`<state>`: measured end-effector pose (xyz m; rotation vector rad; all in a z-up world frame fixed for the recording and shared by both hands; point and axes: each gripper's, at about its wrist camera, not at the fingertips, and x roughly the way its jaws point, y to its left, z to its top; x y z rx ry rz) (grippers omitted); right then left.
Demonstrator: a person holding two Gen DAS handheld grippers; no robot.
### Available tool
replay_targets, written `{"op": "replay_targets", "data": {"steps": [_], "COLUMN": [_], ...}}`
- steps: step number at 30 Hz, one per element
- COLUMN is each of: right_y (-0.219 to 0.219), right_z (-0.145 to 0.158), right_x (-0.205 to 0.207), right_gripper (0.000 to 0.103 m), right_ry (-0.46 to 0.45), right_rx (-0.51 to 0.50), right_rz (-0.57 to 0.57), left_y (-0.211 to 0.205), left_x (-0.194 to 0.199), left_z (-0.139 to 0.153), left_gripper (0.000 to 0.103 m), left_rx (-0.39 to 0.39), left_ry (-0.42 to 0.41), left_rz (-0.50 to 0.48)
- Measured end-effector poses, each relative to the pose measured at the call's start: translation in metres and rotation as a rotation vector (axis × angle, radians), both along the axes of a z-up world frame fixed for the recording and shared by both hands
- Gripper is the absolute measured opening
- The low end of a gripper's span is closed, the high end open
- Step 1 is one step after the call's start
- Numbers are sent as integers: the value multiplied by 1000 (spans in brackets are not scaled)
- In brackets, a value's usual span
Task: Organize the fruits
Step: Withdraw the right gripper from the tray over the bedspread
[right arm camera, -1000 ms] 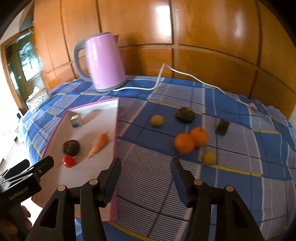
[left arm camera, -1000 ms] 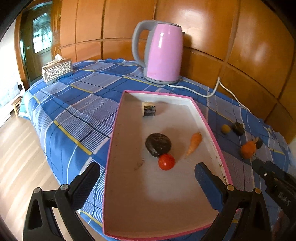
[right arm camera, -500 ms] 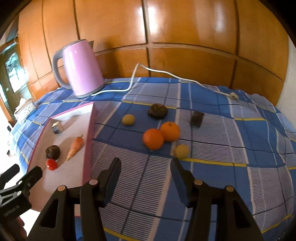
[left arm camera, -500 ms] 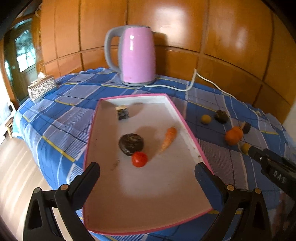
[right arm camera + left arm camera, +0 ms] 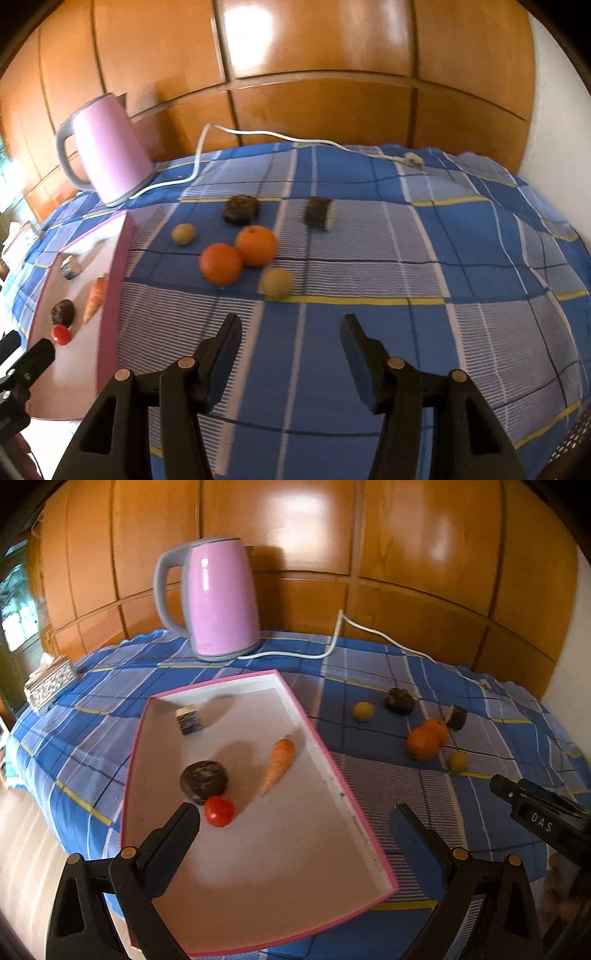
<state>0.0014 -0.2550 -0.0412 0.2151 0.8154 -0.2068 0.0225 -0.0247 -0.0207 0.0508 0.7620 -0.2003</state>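
Right wrist view puts your right tool [image 5: 291, 341] over bare cloth with its jaws apart and nothing between them, short of the loose fruit. 2 oranges [image 5: 238, 254] sit touching each other on the counter [image 5: 461, 280], with 1 small yellow-green fruit [image 5: 276, 283] just beside them and another [image 5: 183, 234] nearer the pink tray [image 5: 116, 280]. Expect the oranges to be firm, round and ready to roll, so take 1 across its widest middle, squarely. The cloth looks soft and rumpled, which should slow a nudged fruit. The tray's raised wall stands between the fruit and the tray floor, so you will likely need to lift over it. Left wrist view shows your left tool [image 5: 295, 823] spread wide and empty above the tray, near a small tomato [image 5: 219, 811]; bare tray floor lies open in front of the carrot [image 5: 277, 765].
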Motion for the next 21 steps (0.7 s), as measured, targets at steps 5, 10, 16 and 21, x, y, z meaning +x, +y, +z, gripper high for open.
{"op": "replay_targets", "data": {"steps": [5, 10, 16, 21], "right_y": [-17, -33, -45, -56], "right_z": [-3, -5, -11, -12], "right_x": [-5, -9, -12, -15], "right_gripper": [56, 56, 56, 56], "right_ry": [8, 9, 21, 22], "right_rx": [8, 15, 24, 16], "right_rz": [-49, -87, -115, -143], "left_y": [-18, -38, -56, -68], "left_x": [4, 13, 20, 24], "left_z": [5, 6, 7, 10], "left_gripper": [103, 103, 103, 103], "left_rx": [3, -2, -19, -39], "left_ry": [-16, -5, 0, -16], "left_rz": [-43, -103, -147, -196]}}
